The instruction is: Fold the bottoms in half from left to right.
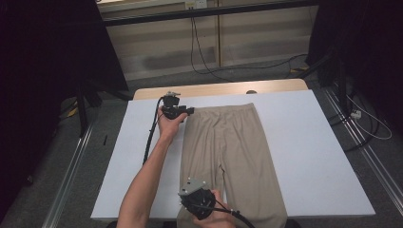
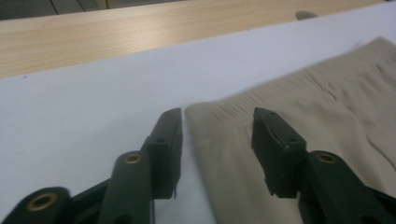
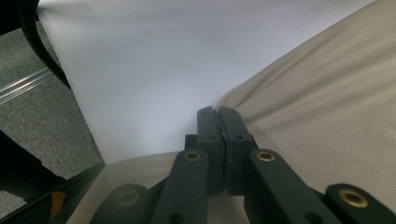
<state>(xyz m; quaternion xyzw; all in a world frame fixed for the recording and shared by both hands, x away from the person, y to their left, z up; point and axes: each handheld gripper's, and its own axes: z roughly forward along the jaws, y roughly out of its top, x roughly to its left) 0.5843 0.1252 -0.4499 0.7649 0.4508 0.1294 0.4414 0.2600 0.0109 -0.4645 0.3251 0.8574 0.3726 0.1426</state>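
Observation:
Beige trousers (image 1: 228, 152) lie flat on the white table (image 1: 309, 142), waistband at the far end and legs toward me. My left gripper (image 1: 189, 111) is at the waistband's left corner. In the left gripper view its jaws (image 2: 217, 119) stand open, with that ribbed corner of the trousers (image 2: 327, 107) between them and neither pad pressing on it. My right gripper (image 1: 190, 192) is low at the near left leg. In the right gripper view its jaws (image 3: 218, 112) are pressed together on the edge of the trouser fabric (image 3: 327, 93).
A light wooden strip (image 1: 214, 89) runs along the table's far edge. Cables (image 1: 204, 61) trail over the grey floor behind it. Metal rails (image 1: 71, 171) lie on the floor on both sides. The white table top (image 3: 140, 70) is bare left of the trousers.

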